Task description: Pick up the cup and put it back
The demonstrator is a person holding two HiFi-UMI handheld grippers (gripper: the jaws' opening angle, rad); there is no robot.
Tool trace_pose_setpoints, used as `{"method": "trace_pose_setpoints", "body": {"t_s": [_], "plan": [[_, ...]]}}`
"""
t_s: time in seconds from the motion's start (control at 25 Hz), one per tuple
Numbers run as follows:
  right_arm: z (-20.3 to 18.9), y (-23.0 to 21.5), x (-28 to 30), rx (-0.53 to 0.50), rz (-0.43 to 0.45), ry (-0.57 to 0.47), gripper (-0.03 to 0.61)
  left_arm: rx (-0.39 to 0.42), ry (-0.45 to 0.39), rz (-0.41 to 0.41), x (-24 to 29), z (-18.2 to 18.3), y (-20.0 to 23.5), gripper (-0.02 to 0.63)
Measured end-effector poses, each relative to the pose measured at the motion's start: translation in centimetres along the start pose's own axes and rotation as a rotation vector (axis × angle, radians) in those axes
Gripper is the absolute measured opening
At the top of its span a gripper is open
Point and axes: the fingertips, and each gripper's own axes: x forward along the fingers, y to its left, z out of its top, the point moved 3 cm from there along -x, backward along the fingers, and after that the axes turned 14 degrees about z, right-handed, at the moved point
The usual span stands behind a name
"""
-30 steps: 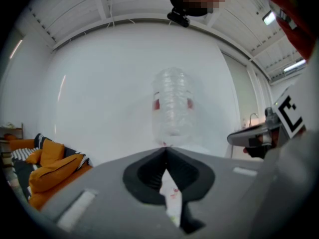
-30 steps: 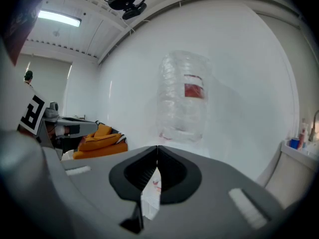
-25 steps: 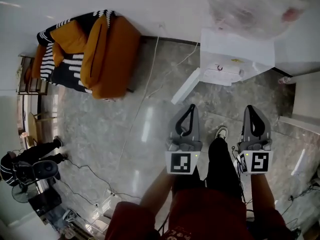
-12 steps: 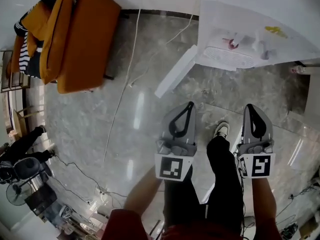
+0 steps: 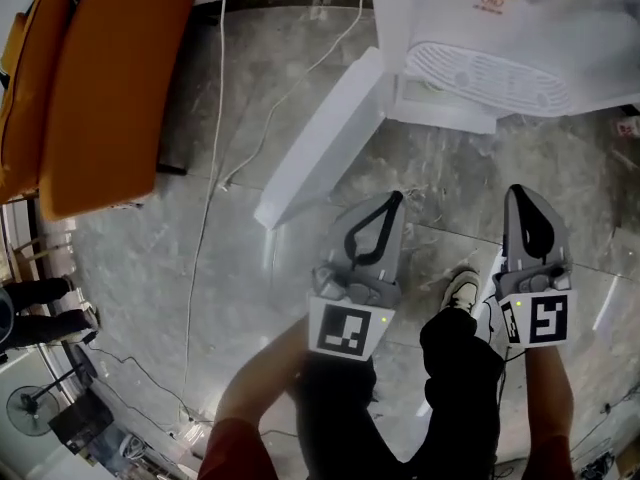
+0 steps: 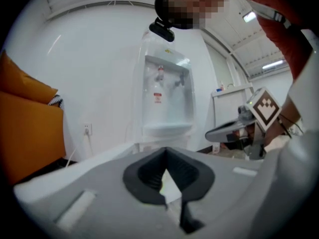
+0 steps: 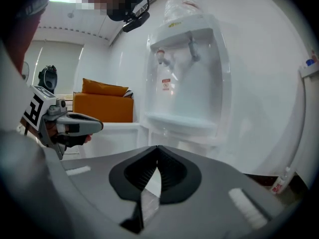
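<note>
No cup shows in any view. A white water dispenser (image 5: pixel 490 68) stands just ahead, with its ribbed drip tray facing me; it also fills the left gripper view (image 6: pixel 167 103) and the right gripper view (image 7: pixel 184 78). My left gripper (image 5: pixel 394 199) is held over the floor short of the dispenser, jaws shut with nothing between them (image 6: pixel 165 149). My right gripper (image 5: pixel 527 190) is level with it on the right, also shut and empty (image 7: pixel 157 147). Each gripper sees the other at its side.
The dispenser's white lower door (image 5: pixel 320 143) hangs open, slanting out over the marble floor toward my left gripper. An orange sofa (image 5: pixel 90 88) stands at the far left. A white cable (image 5: pixel 205 228) runs across the floor. My legs and a shoe (image 5: pixel 462 290) are below the grippers.
The head view has closed in on the dispenser: it and the open door now sit nearer and larger, and the sofa has slid to the left edge. Both grippers stay shut and side by side.
</note>
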Motion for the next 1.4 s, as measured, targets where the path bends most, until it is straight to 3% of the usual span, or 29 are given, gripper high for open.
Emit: {"method": "trace_pose_setpoints", "body": {"t_s": [0.2,0.36,0.52,0.72,0.92,1.0,1.16,1.4], "plan": [[-7.0,-2.2,4.7,-0.035,-0.004,-0.043,0.002,-0.109,0.033,-0.005,4.8,-8.9,-0.1,0.0],[-11.6,-3.7,6.9,-0.074,-0.043,-0.053,0.002,0.063,-0.038,-0.069,7.2,-13.4,-1.3,0.0],[-15.5,-3.9,8.5,-0.151,-0.018,-0.043,0.002,0.122,-0.096,-0.162,8.2,-16.5,-2.6,0.0],[-17.3,-3.1,10.5,-0.121,-0.051,-0.096,0.002,0.076,-0.097,-0.088,10.1,-18.7,-0.1,0.0],[-18.7,-2.7,10.9,-0.055,-0.08,-0.083,0.002,-0.046,-0.075,0.005,10.9,-20.7,0.3,0.0],[-19.1,-2.5,11.0,-0.055,-0.066,-0.083,0.002,-0.029,-0.09,0.002,11.0,-21.0,-0.3,0.0],[-19.9,-1.7,11.3,-0.08,-0.054,-0.08,0.002,0.087,-0.163,-0.072,10.4,-20.5,-2.3,0.0],[-20.8,-1.5,11.4,-0.04,-0.05,-0.088,0.002,0.059,-0.122,-0.041,10.5,-21.0,-1.8,0.0]]}}
